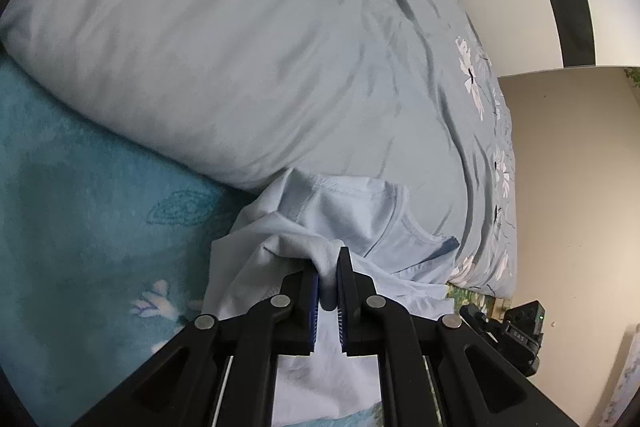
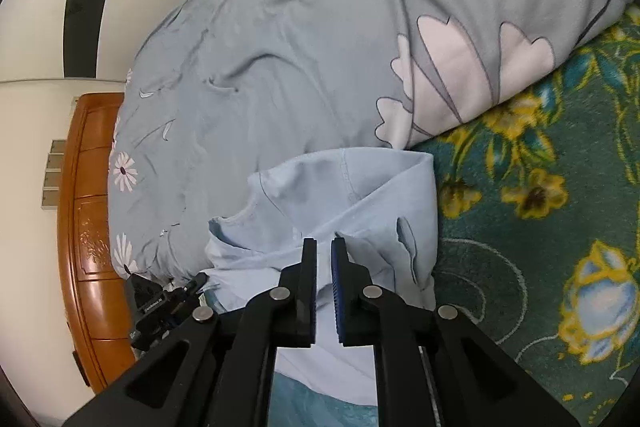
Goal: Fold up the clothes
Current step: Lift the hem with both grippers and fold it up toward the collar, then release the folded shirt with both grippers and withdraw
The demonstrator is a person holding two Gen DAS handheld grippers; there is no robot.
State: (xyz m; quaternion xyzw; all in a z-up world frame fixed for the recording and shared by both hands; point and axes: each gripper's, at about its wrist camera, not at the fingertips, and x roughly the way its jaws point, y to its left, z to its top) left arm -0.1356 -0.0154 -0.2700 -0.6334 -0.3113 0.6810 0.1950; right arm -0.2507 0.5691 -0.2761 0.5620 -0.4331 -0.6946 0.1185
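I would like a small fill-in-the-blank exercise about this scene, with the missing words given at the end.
1. The left gripper is shut on a bunch of the light blue ____ fabric.
2. The shirt lies partly against a grey-blue duvet printed with white ____.
3. In the right wrist view, the wooden bed frame stands at the ____ edge of the picture.
4. The blanket right of the shirt is dark green with ____ flowers.

Missing words: shirt; flowers; left; yellow
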